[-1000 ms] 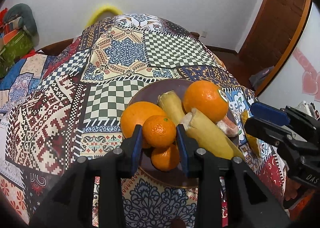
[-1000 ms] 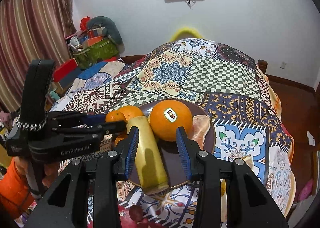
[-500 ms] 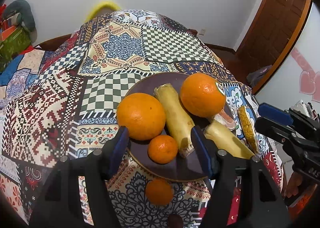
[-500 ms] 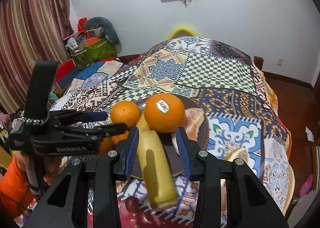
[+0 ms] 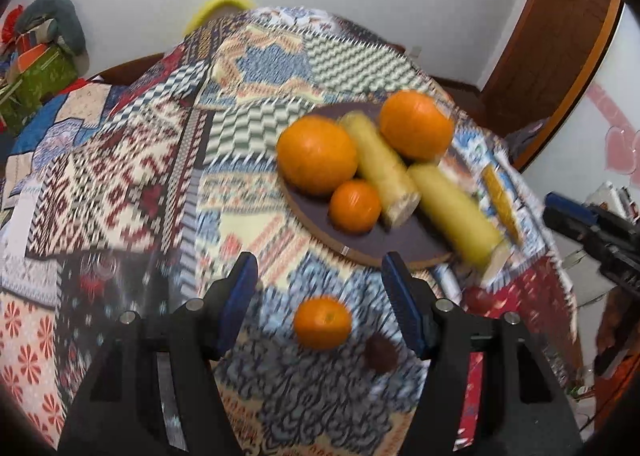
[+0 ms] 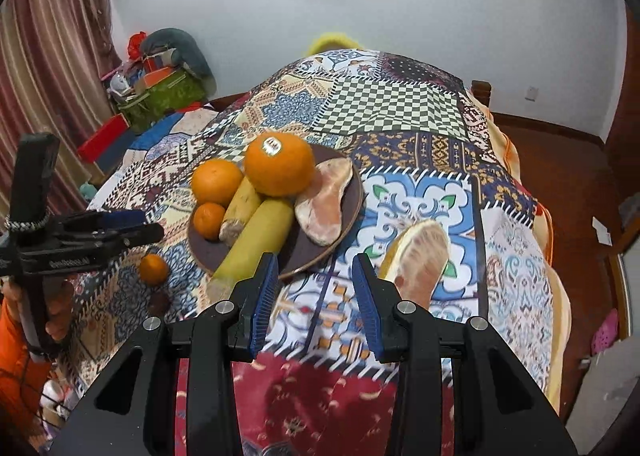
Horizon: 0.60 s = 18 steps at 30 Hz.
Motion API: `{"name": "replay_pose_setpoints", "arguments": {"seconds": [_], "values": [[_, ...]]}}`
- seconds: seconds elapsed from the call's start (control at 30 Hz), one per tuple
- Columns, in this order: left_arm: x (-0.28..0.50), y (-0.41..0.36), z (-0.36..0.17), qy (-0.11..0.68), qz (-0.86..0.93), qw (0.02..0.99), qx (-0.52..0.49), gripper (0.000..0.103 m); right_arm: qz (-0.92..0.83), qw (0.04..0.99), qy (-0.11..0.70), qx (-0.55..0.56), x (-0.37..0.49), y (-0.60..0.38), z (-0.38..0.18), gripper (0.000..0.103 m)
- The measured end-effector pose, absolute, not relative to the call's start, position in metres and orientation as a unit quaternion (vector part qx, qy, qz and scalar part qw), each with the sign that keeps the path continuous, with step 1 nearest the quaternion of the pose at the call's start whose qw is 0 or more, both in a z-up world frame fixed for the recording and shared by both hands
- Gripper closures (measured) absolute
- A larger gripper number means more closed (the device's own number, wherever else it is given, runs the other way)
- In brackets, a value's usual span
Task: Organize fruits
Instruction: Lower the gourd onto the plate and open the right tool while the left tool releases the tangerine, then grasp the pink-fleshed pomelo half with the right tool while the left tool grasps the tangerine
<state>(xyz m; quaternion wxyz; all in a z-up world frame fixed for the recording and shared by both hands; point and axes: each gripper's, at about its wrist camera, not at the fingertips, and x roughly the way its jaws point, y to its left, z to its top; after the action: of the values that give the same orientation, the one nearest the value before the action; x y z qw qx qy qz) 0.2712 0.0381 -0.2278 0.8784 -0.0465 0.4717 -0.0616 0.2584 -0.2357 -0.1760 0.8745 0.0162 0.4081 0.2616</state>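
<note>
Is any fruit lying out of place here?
Yes. One small mandarin lies on the patchwork cloth beside the plate, and a pomelo segment also lies off it. One yellow fruit overhangs the rim.

Left wrist view is smeared with motion blur: the quilt pattern (image 5: pixel 132 184) dissolves into streaks, and the dark round lump (image 5: pixel 381 352) beside the loose mandarin (image 5: pixel 322 322) is too soft to identify. The plate's (image 5: pixel 316 224) far rim hides behind 2 oranges. In the right wrist view, the longer banana's (image 6: pixel 260 236) near end slips behind a jaw, and the person's orange sleeve (image 6: pixel 14 340) is cut off at the frame edge.
</note>
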Motion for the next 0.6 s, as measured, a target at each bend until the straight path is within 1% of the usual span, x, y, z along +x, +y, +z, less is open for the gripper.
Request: {"name": "replay_pose_setpoints", "arguments": {"seconds": [0.07,0.13,0.2,0.3,0.37,0.6], "values": [[0.266,0.039,-0.237,0.481,-0.058,0.874,-0.046,0.039,0.26,0.875,0.408,0.02,0.251,-0.238,-0.177,0.068],[0.263,0.038,-0.244,0.492,-0.06,0.868,-0.044,0.042,0.254,0.876,0.409,0.024,0.245,-0.242,-0.179,0.067],[0.262,0.039,-0.251,0.501,-0.06,0.862,-0.043,0.057,0.244,0.878,0.412,0.024,0.244,-0.247,-0.182,0.067],[0.259,0.039,-0.257,0.503,-0.063,0.86,-0.047,0.063,0.225,0.88,0.418,0.025,0.246,-0.254,-0.187,0.061],[0.257,0.038,-0.257,0.5,-0.07,0.862,-0.048,0.069,0.21,0.882,0.421,0.027,0.25,-0.26,-0.191,0.061],[0.259,0.039,-0.247,0.485,-0.061,0.871,-0.047,0.069,0.182,0.88,0.438,0.033,0.264,-0.271,-0.209,0.06]]}}
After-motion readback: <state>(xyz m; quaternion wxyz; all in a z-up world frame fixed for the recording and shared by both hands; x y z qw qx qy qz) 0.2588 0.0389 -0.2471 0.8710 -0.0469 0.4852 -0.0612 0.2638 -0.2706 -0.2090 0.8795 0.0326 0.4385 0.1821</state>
